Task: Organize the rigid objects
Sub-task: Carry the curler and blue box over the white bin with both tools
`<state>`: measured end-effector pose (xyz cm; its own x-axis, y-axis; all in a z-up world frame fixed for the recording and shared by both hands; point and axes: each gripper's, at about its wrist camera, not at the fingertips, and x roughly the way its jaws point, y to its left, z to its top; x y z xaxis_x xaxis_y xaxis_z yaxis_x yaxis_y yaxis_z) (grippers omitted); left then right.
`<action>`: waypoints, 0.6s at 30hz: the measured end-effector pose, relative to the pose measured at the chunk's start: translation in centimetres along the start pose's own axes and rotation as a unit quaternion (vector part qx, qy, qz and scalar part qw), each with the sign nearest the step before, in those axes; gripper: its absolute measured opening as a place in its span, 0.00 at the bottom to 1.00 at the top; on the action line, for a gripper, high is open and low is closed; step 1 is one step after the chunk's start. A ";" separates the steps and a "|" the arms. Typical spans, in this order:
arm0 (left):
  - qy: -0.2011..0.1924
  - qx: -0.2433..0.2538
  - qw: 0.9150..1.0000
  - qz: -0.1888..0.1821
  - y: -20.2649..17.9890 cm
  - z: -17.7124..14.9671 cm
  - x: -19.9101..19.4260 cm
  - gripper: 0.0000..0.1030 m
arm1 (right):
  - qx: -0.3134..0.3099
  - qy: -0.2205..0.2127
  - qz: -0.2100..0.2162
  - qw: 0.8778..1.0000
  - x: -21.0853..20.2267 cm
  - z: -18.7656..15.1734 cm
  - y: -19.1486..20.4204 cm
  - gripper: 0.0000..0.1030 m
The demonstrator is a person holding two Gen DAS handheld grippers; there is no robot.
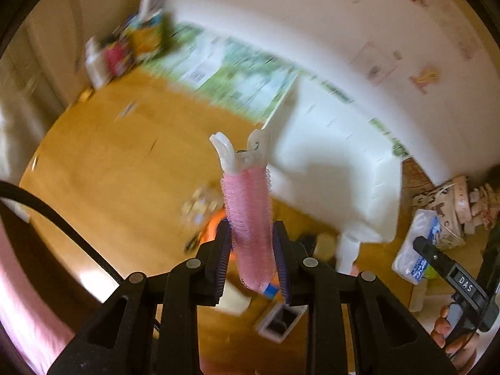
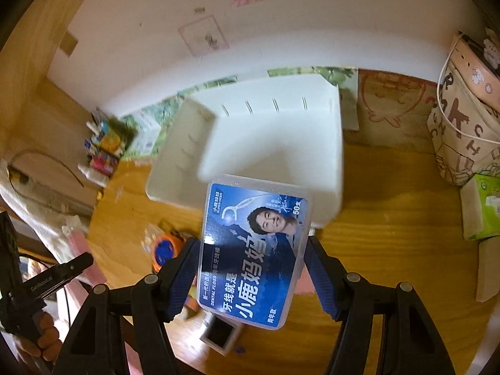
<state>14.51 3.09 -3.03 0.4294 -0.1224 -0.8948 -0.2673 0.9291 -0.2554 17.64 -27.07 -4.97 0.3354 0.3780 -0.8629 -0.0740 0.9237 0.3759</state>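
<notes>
- left wrist view, far left: a black cable (image 1: 53, 215) curves in from the 9 o'clock edge over the wooden table (image 1: 103, 162).
- at 11 o'clock a blurred heap of colourful packets (image 1: 134, 43) sits against the wall.
- centre: the left gripper (image 1: 253, 259) is clamped tight on a pink hair roller clip (image 1: 250, 218); its blue pads press both sides of the lower half, and the roller stands nearly upright, its white clip end at 12 o'clock from the jaws.
- just right of the roller, toward 2 o'clock, stands the white bin (image 1: 337, 168), open side up.
- at 6 o'clock under the jaws lies a small white open box (image 1: 278, 322) on the table.
- at 4 o'clock the other tool and a hand (image 1: 453, 334) show beside a tissue pack (image 1: 415, 250).
- right wrist view, 8 o'clock: the other tool and fingers holding it; an orange-and-blue round thing (image 2: 164, 250) lies on the table.
- centre: the right gripper (image 2: 250, 276) is part open, gripping a dental floss box (image 2: 254, 250) by its long edges, lifted above the table.
- the white bin (image 2: 275, 143) lies at 12 o'clock beyond the box.
- at 3 o'clock stand a paper bag (image 2: 462, 125) and a green tissue box (image 2: 481, 209).
</notes>
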 end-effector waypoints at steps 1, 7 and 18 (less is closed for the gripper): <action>-0.013 0.018 1.000 -0.005 -0.5 0.9 0.2 0.28 | 0.003 -0.008 0.001 1.000 -0.1 0.5 0.2 0.66; -0.074 0.094 0.992 -0.025 -2.9 4.1 1.0 0.28 | 0.016 -0.060 -0.019 0.998 0.2 2.7 1.0 0.66; -0.098 0.155 0.979 -0.091 -5.2 7.7 6.2 0.28 | 0.019 -0.154 -0.058 0.986 3.2 4.1 1.7 0.61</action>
<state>25.17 0.20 -4.42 0.6114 -0.2546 -0.7492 0.0899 0.9630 -0.2539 22.48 -24.56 -5.75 0.6099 0.2275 -0.7591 0.0143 0.9546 0.2976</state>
